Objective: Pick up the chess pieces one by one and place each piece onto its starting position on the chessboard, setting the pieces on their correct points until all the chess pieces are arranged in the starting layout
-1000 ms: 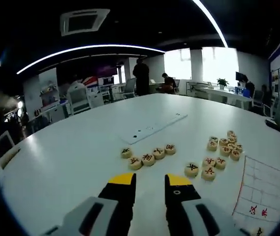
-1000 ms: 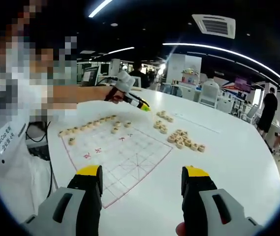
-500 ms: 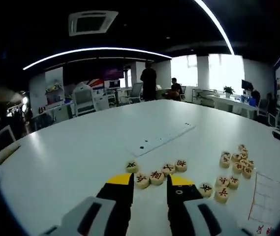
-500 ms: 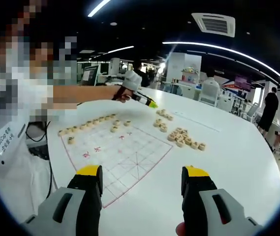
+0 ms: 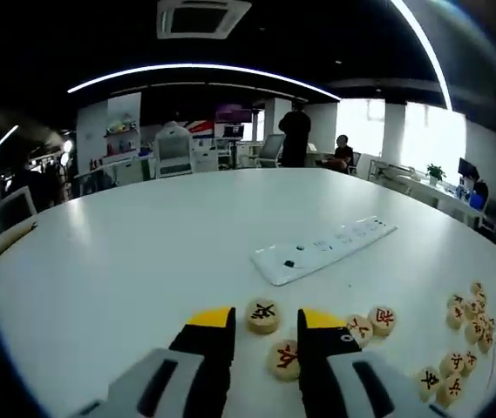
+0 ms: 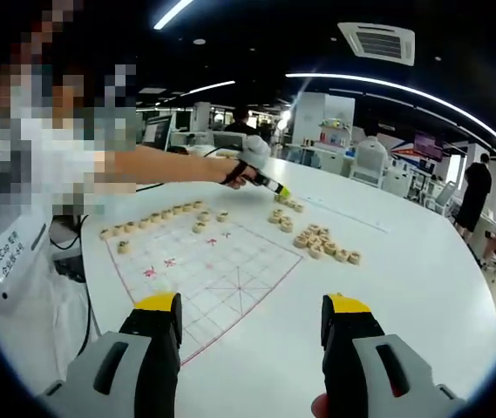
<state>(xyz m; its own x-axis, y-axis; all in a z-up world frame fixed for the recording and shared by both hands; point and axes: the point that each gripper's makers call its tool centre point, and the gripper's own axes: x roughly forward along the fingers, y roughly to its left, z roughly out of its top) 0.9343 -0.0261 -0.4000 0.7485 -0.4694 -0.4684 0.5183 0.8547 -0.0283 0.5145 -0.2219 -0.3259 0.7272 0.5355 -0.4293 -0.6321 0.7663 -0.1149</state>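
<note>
In the left gripper view my left gripper (image 5: 267,335) hovers low over the white table (image 5: 143,261), open, with its yellow-tipped jaws apart. One round wooden chess piece (image 5: 286,359) lies between the jaws, close to the right one. Another piece (image 5: 263,315) sits just ahead of the tips. Two more pieces (image 5: 370,324) lie to the right, and a loose cluster (image 5: 467,315) lies farther right. In the right gripper view my right gripper (image 6: 251,313) is open and empty above the paper chessboard (image 6: 221,279). A row of pieces (image 6: 152,222) stands along its far edge. The left gripper (image 6: 269,183) reaches over the loose pieces (image 6: 322,246).
A white power strip (image 5: 322,251) lies on the table beyond the loose pieces. A person's arm (image 6: 169,164) stretches across the board's far side. Office desks, chairs and standing people fill the background.
My left gripper has moved forward and down to the row of loose pieces, so that one now lies between its jaws. The right gripper has held still, open.
</note>
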